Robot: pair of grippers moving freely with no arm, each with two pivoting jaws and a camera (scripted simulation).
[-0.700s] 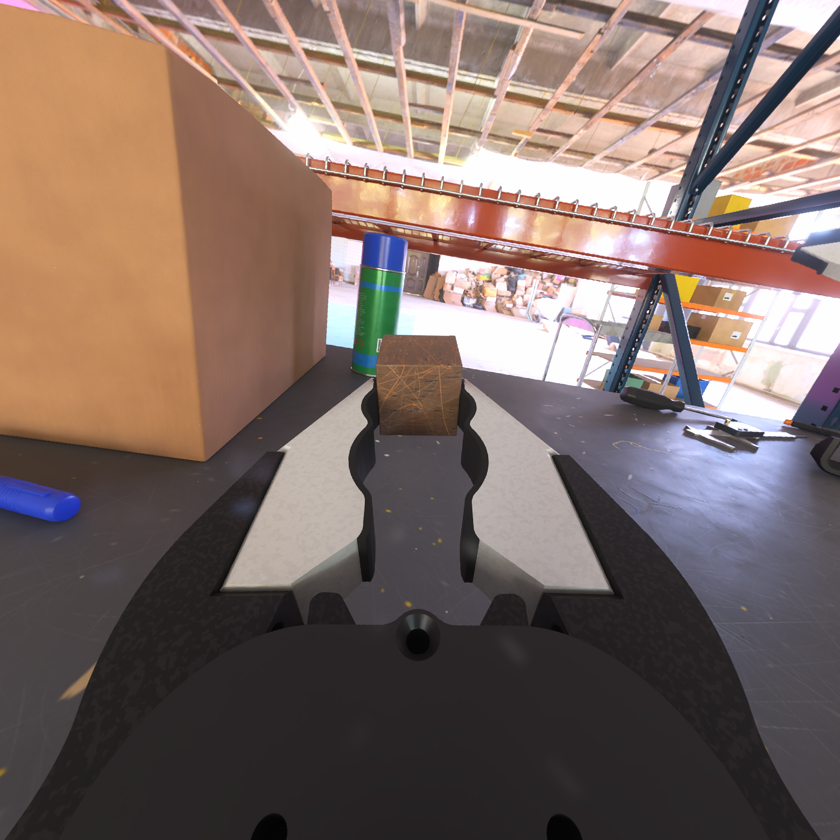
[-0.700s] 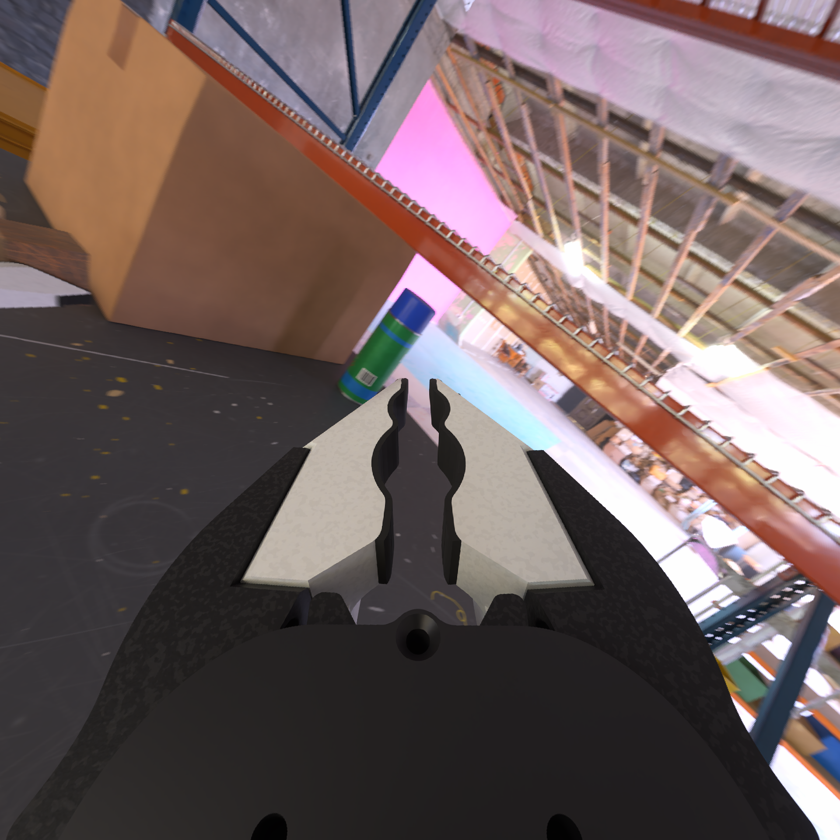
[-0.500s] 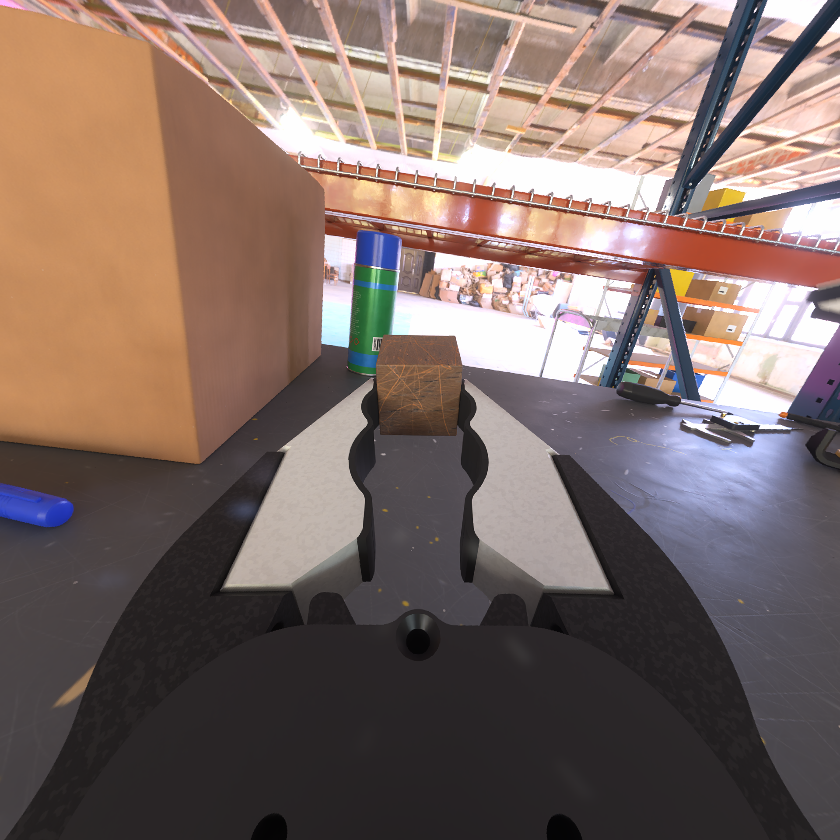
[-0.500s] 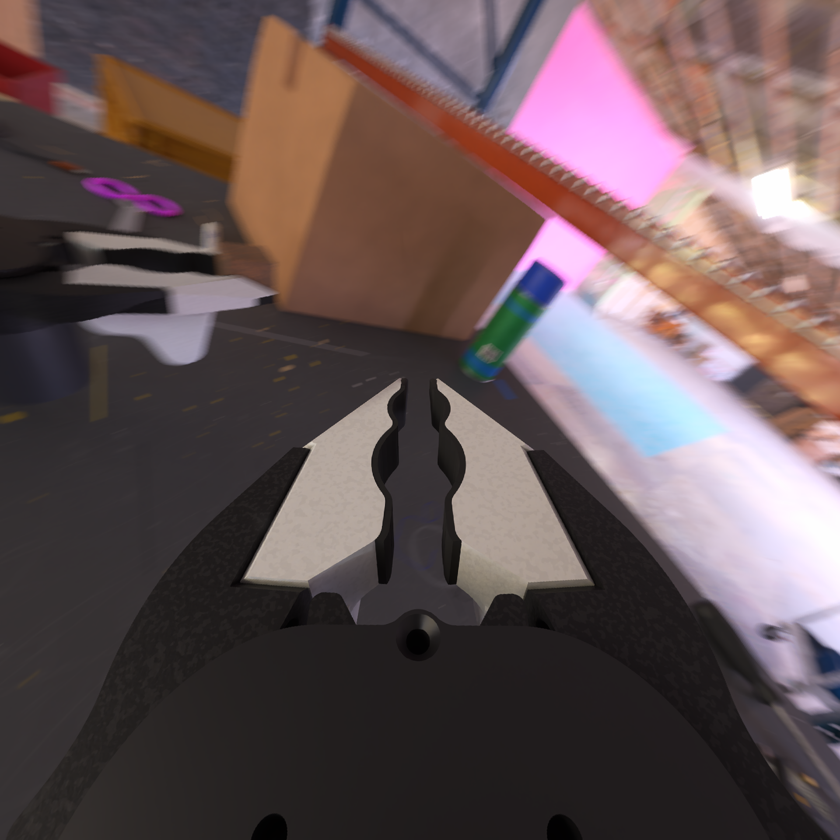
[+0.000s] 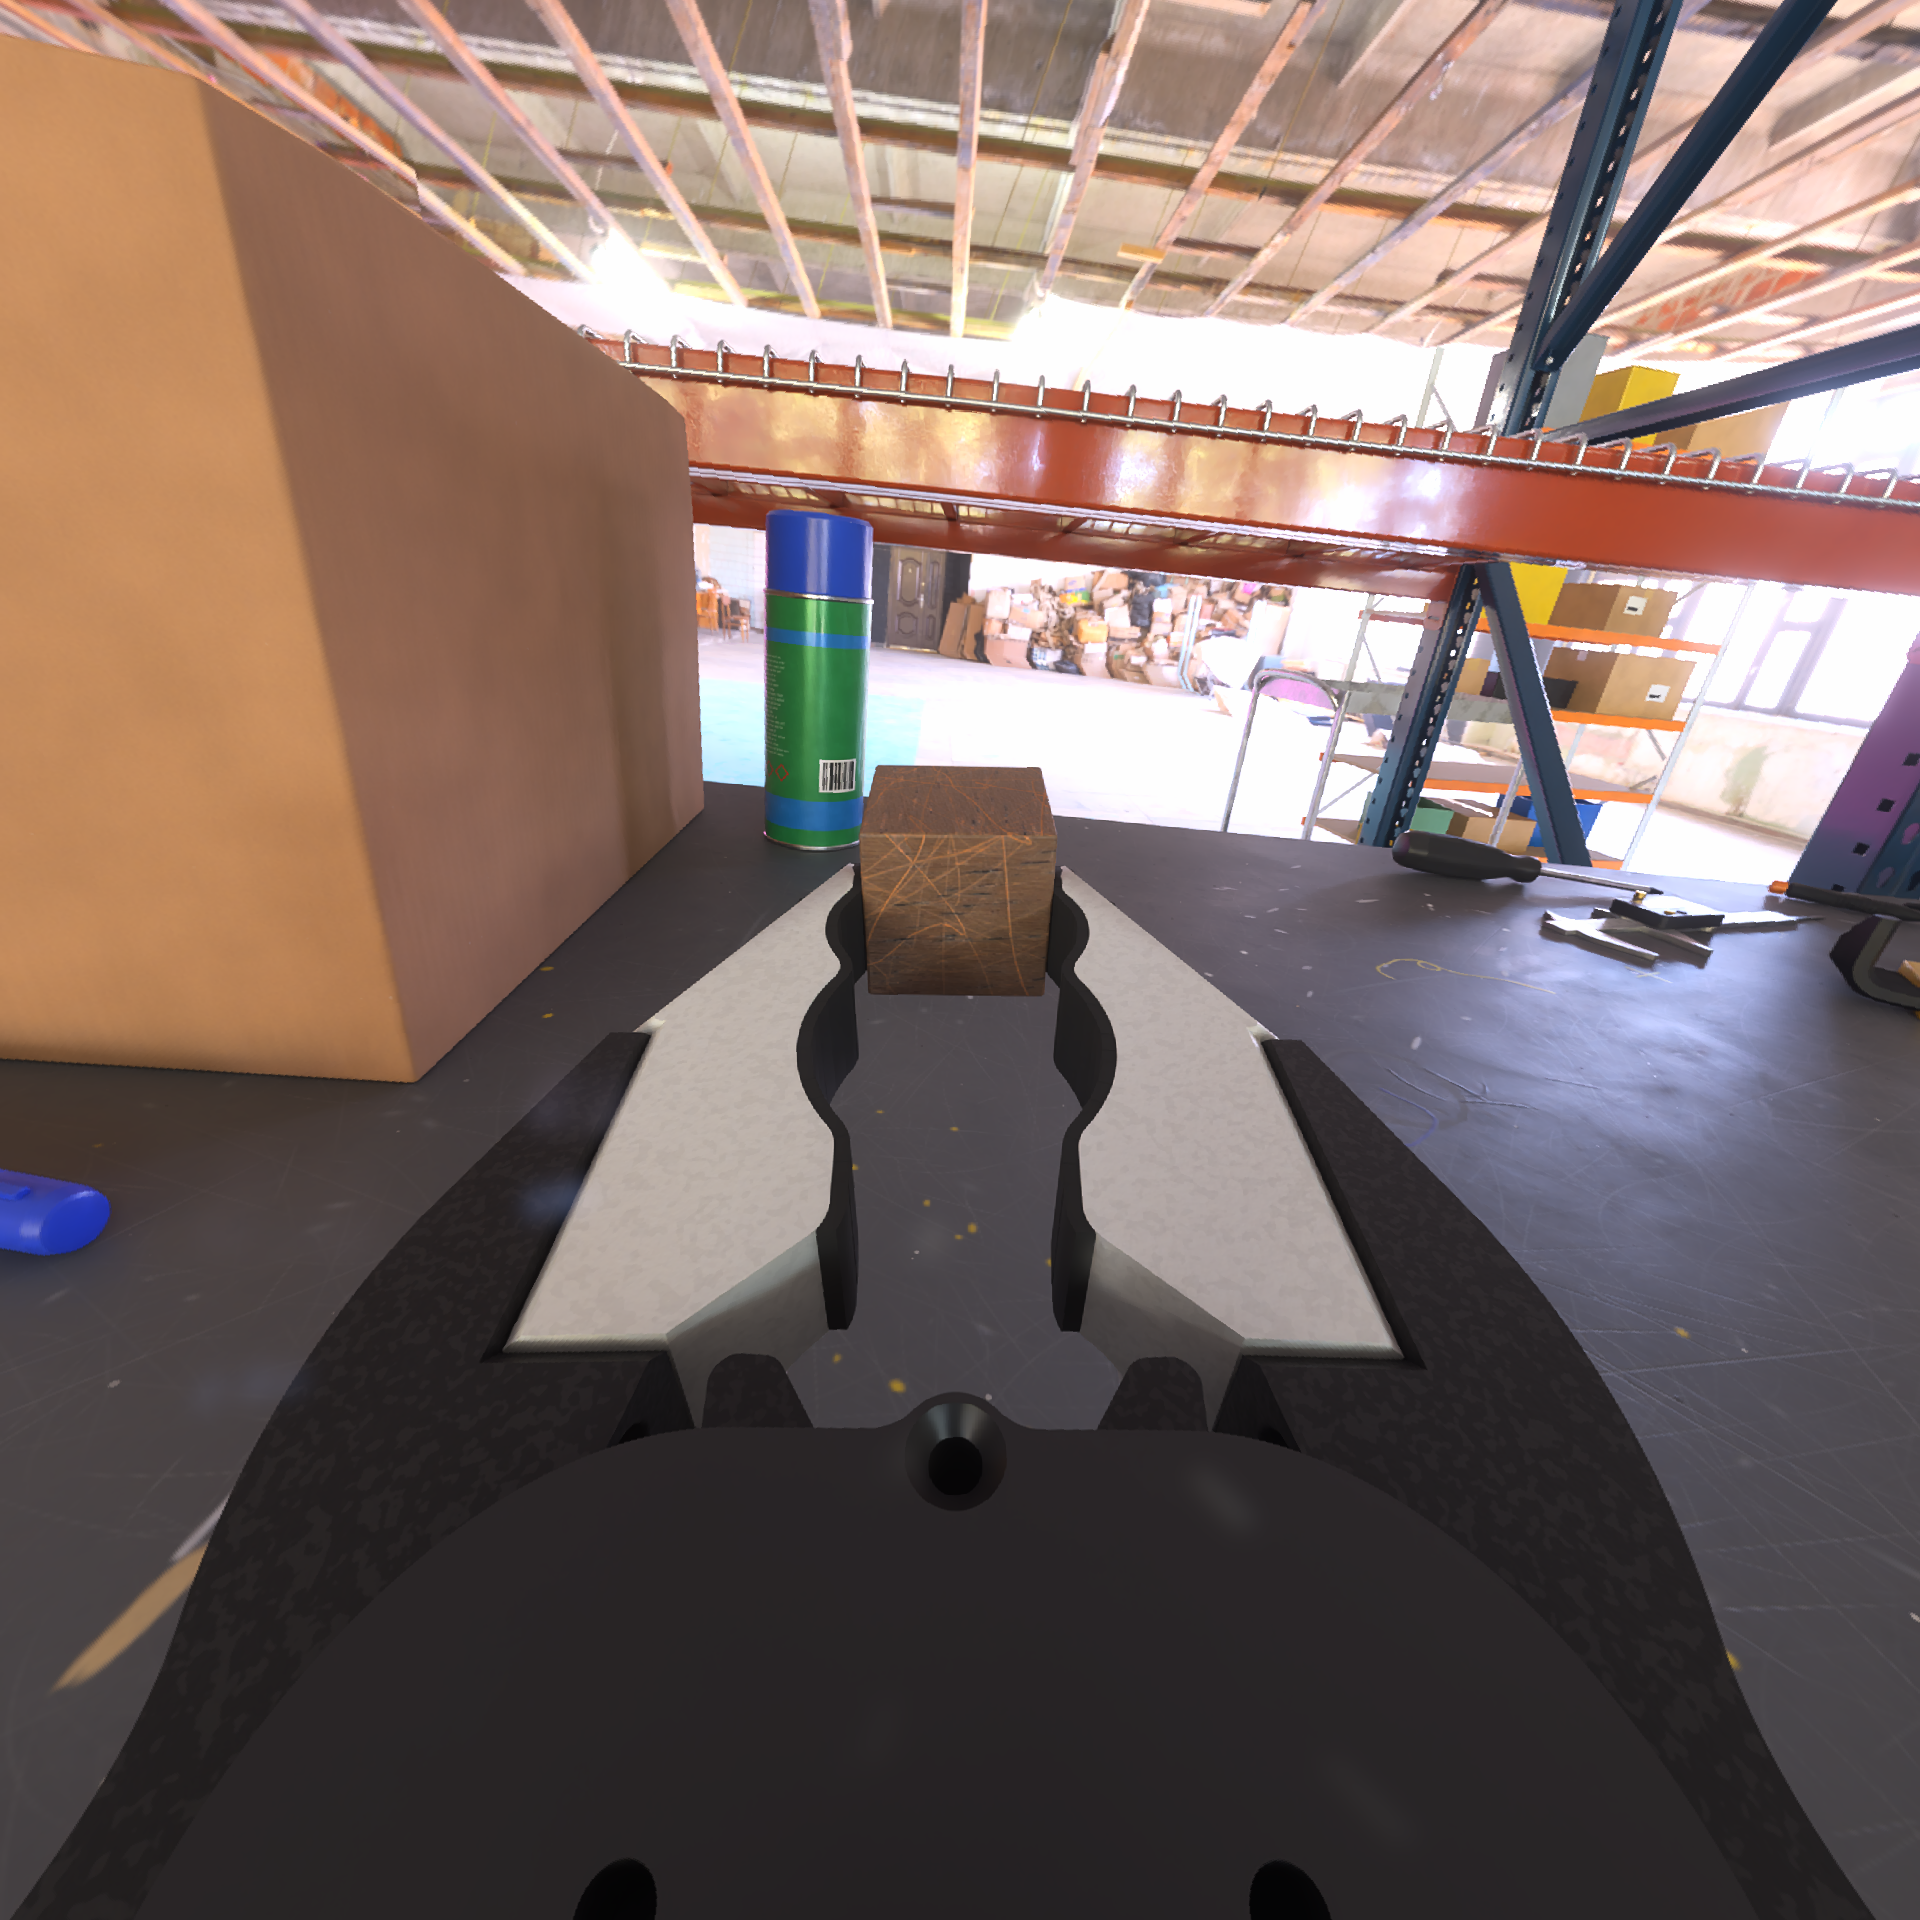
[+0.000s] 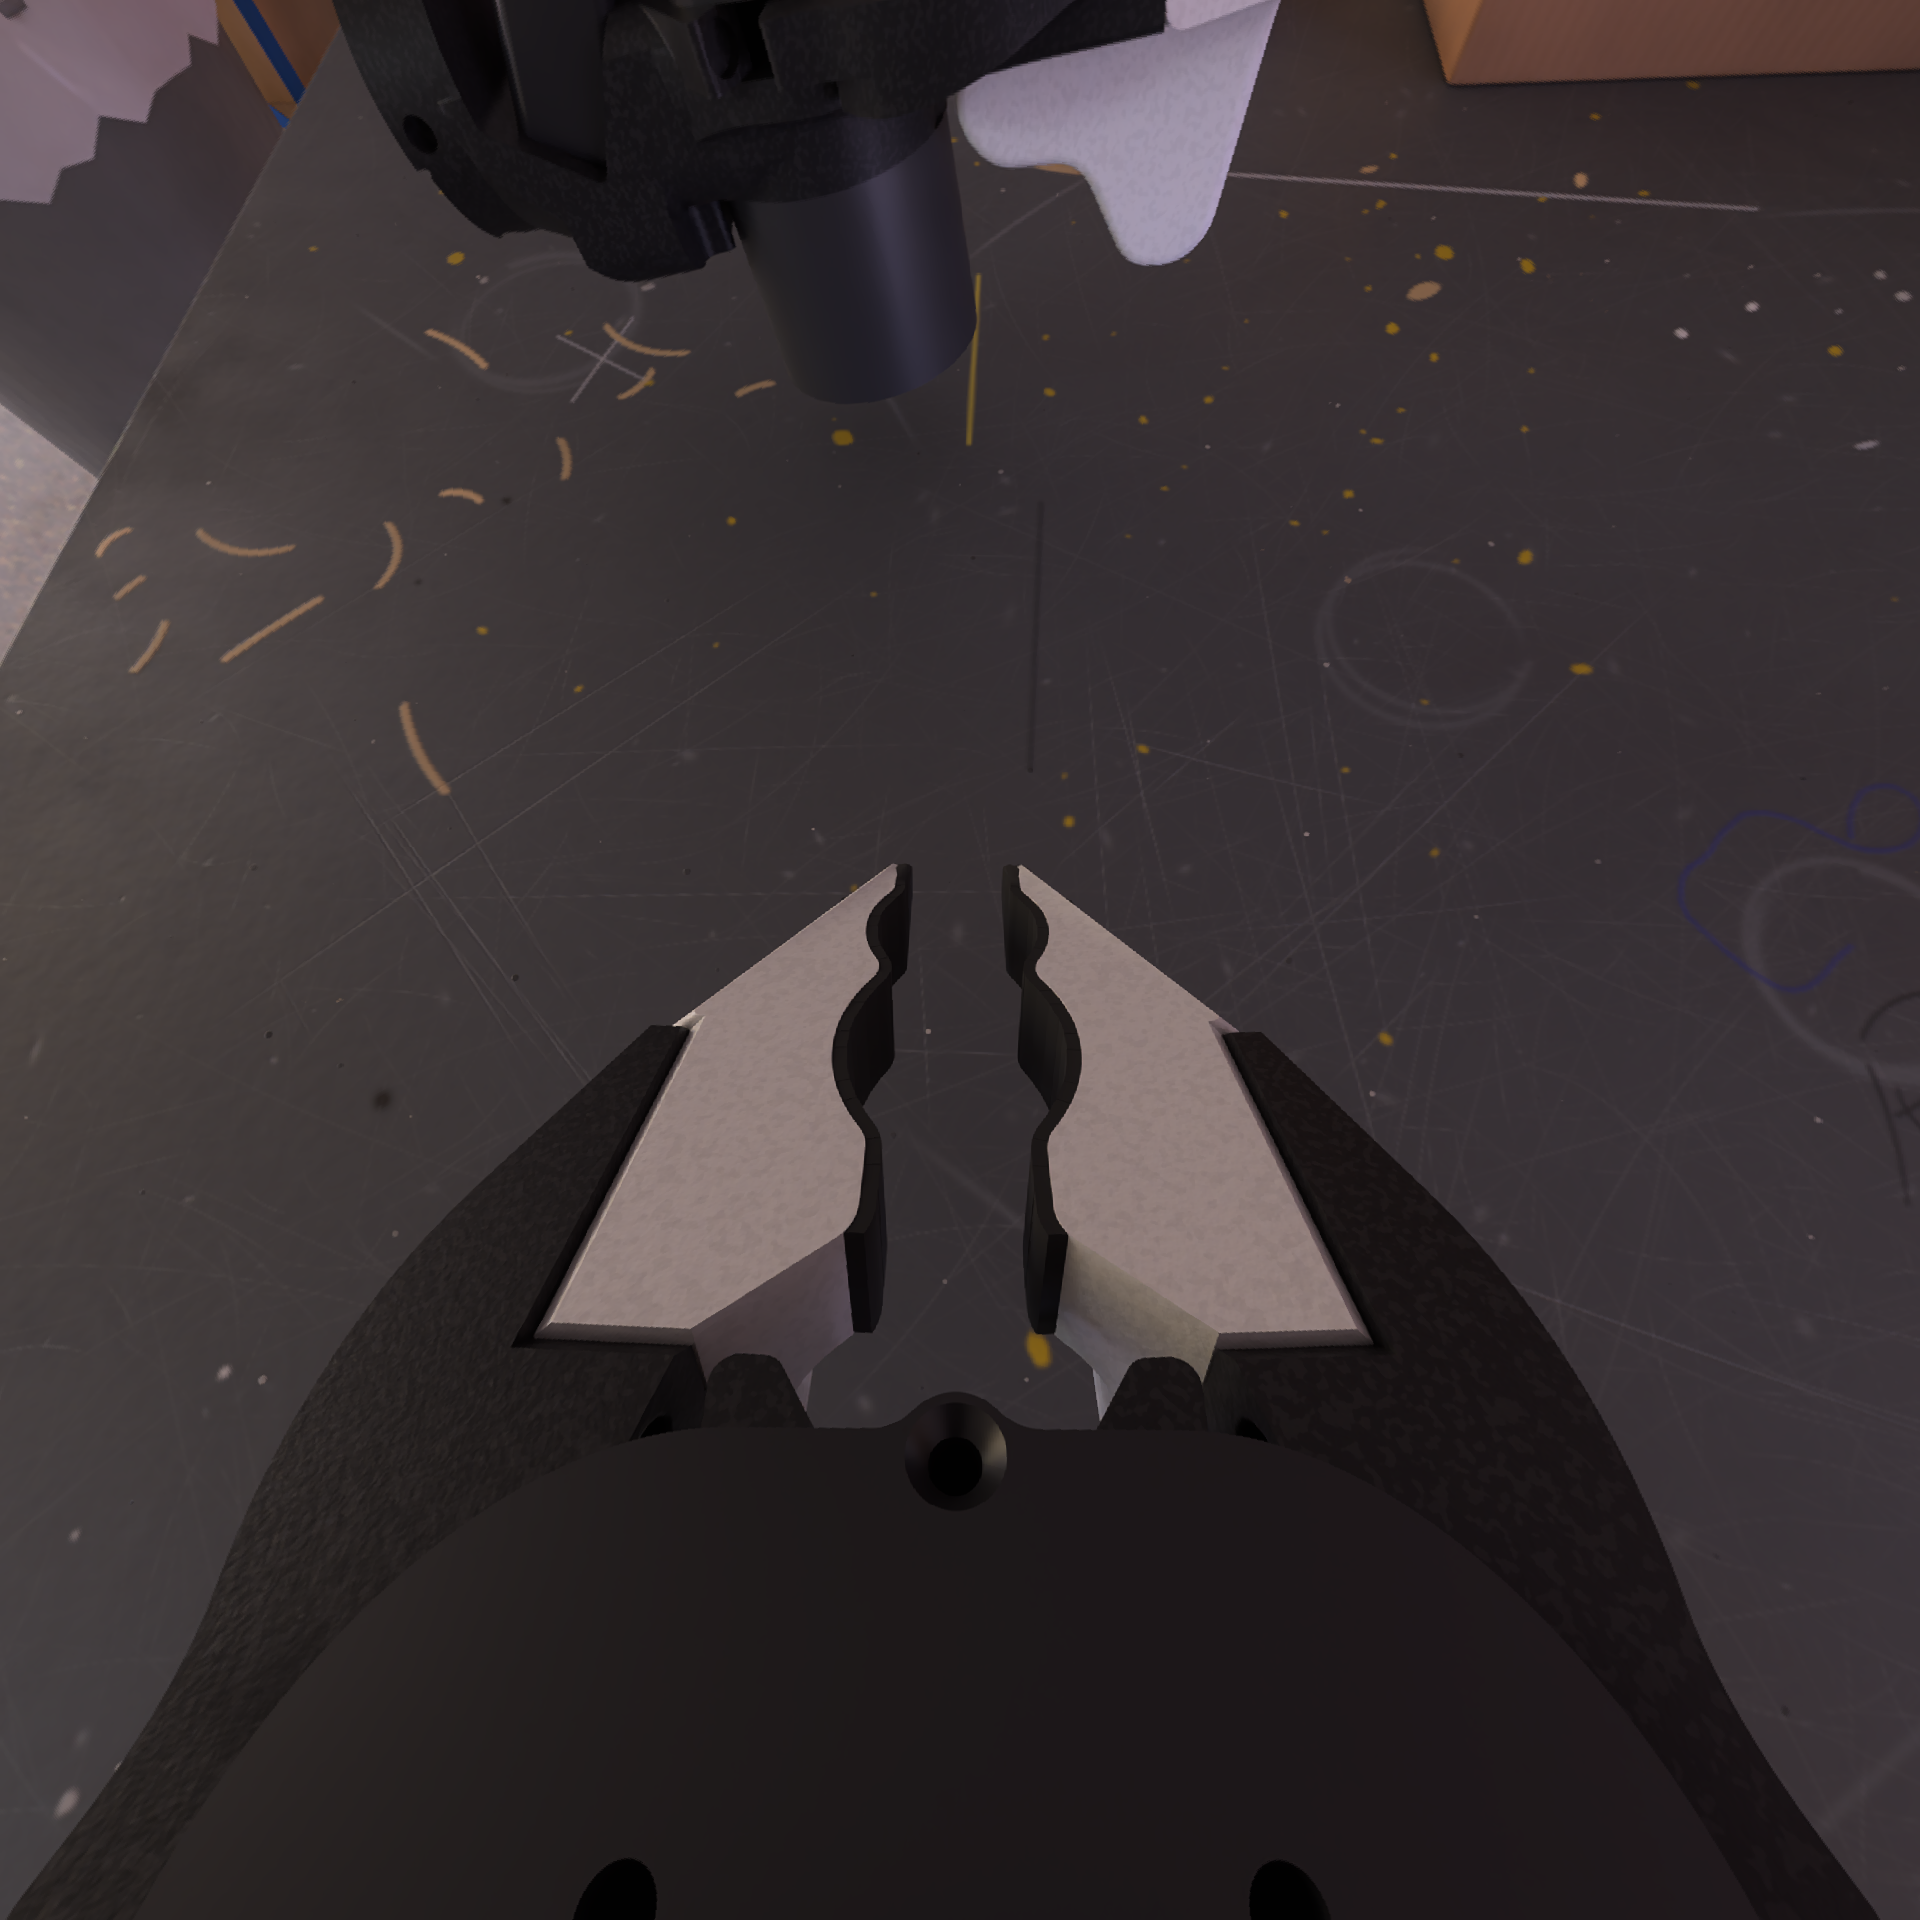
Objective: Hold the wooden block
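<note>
Left wrist view: left hand-held gripper (image 5: 957, 904) clamping the wooden block (image 5: 956, 883) between its fingertips, both pads pressing the block's side faces. Block sitting upright and level, its underside showing clear of the dark bench (image 5: 1455, 1143). Large cardboard box (image 5: 312, 623) standing on the bench to the left. Blue-capped green spray can (image 5: 818, 681) standing upright just beyond the box's near corner, behind the block. Blue tool handle (image 5: 47, 1214) lying at the left edge. Black-handled screwdriver (image 5: 1496, 860) and flat metal pieces (image 5: 1631, 925) lying far right, well apart from the block. Red shelf beam (image 5: 1247, 468) crossing overhead.

Right wrist view: right hand-held gripper (image 6: 957, 883) pointing down at the scuffed, paint-flecked bench (image 6: 1351, 623), fingers gaping narrowly with nothing between them. Left hand-held gripper's black body (image 6: 727, 125) hanging at the top of frame, one pale finger (image 6: 1132, 145) showing beside it. Corner of the cardboard box (image 6: 1662, 42) peeking in at top right. Block hiding from this view.
</note>
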